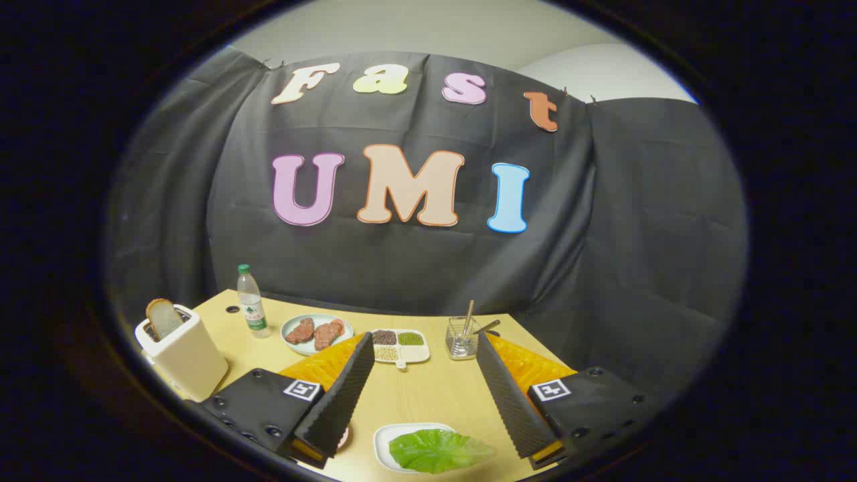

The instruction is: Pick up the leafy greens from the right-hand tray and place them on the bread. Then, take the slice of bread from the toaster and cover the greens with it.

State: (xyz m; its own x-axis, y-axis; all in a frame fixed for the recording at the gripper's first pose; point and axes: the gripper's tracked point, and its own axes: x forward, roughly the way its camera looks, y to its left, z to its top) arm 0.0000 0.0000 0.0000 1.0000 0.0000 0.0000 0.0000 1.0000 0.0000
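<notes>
Gripper view shows the tool (pixel 428 395) spread wide over the counter (pixel 415 395), holding nothing. The leafy greens (pixel 438 450) lie on a small white tray (pixel 385 438) low between the fingertips, slightly nearer the right finger, long axis running crosswise to the fingers. A downward reach looks needed. The toaster (pixel 184 355), with a bread slice (pixel 163 316) standing in its slot, sits well apart beyond the left finger. The water bottle (pixel 252 301) carries a green label, too small to read. The bottom bread appears hidden behind the left finger.
</notes>
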